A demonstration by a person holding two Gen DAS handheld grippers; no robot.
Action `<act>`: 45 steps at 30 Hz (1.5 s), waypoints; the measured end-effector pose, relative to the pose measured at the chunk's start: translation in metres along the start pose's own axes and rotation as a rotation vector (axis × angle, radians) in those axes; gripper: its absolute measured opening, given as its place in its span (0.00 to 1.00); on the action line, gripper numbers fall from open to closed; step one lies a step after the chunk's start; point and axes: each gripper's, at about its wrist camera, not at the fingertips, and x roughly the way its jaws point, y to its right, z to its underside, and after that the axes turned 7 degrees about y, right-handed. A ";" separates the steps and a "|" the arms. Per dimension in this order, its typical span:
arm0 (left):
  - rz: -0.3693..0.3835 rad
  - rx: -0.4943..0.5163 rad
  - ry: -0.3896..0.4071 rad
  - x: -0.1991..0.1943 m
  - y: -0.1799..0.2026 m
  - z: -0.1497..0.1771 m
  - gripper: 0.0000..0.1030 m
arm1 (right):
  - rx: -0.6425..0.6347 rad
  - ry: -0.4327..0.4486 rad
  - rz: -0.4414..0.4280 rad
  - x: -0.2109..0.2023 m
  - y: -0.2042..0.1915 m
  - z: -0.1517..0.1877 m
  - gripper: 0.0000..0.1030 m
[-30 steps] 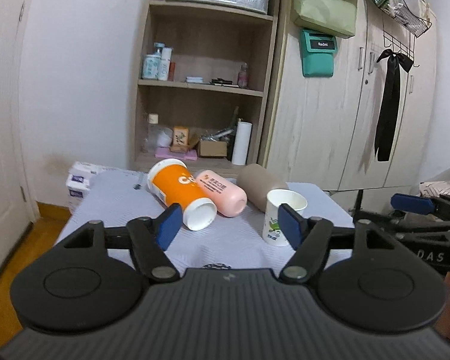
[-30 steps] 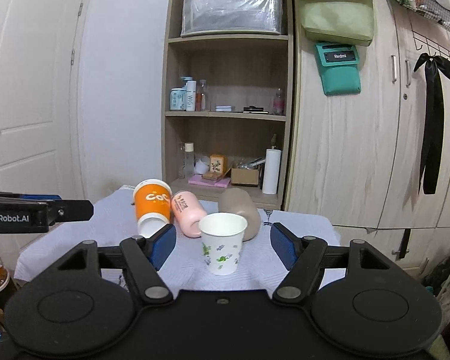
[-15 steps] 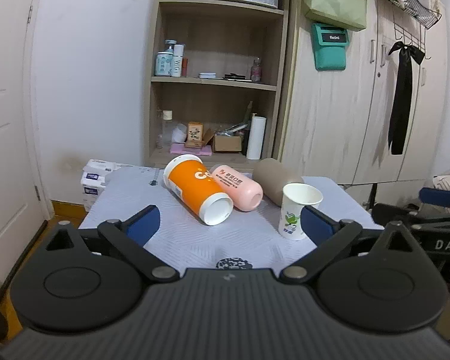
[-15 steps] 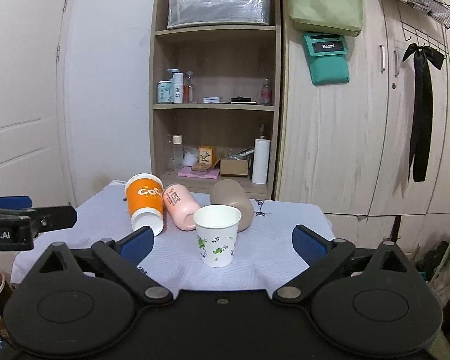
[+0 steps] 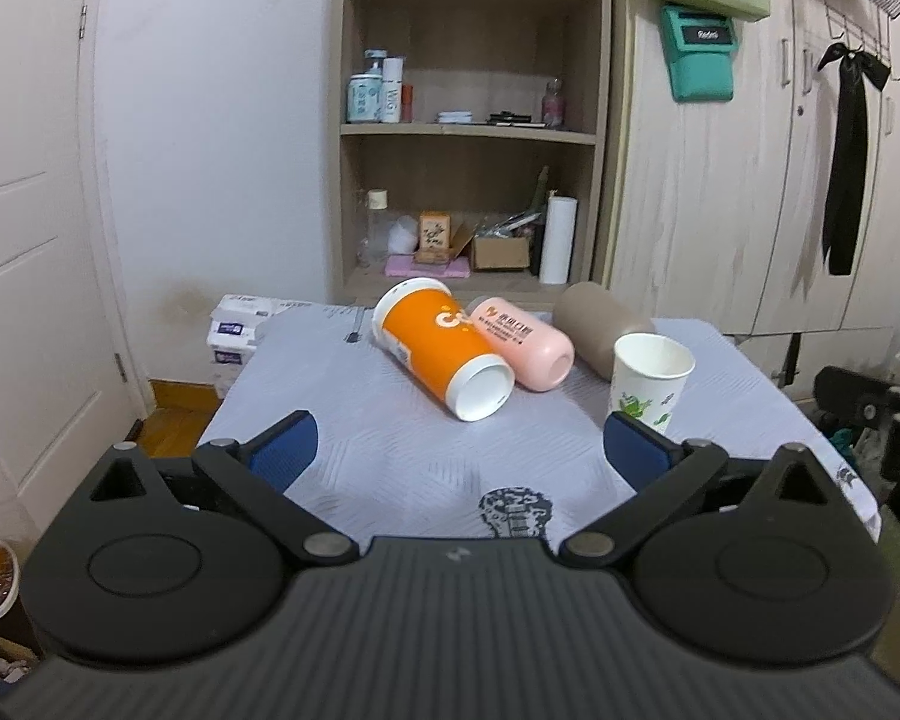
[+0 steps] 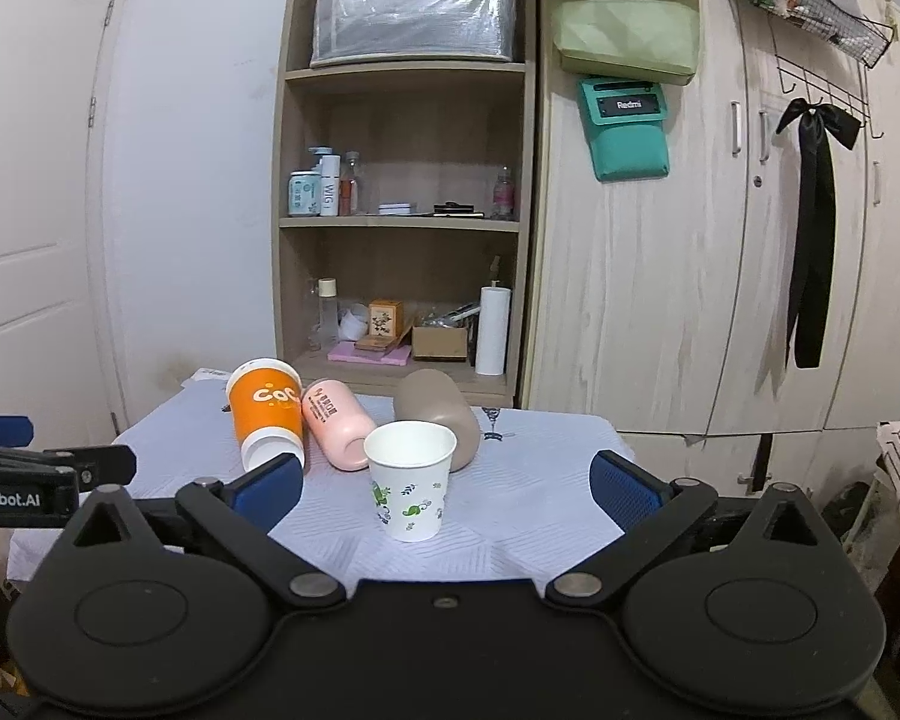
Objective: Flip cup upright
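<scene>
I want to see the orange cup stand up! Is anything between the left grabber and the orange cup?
Nothing visible. Bare tablecloth lies between the open left gripper and the orange cup, which lies on its side. The pink cup rests against its right side, so that side is tight for a finger.

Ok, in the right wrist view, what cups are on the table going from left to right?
orange cup lying on its side → pink cup lying on its side → white paper cup standing upright. The tan cup lies behind the white one, overlapping it, so its place is unclear.
</scene>
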 end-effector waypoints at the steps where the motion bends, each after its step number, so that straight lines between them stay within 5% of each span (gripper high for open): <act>1: -0.005 0.002 -0.004 0.001 0.000 0.000 1.00 | 0.000 -0.002 0.004 0.000 0.000 0.000 1.00; 24: -0.050 0.032 -0.071 0.011 0.002 0.002 1.00 | 0.009 -0.027 0.085 0.003 0.002 0.002 1.00; 45: -0.058 0.032 -0.101 0.015 0.002 0.005 1.00 | -0.015 -0.024 0.072 0.004 -0.001 0.006 1.00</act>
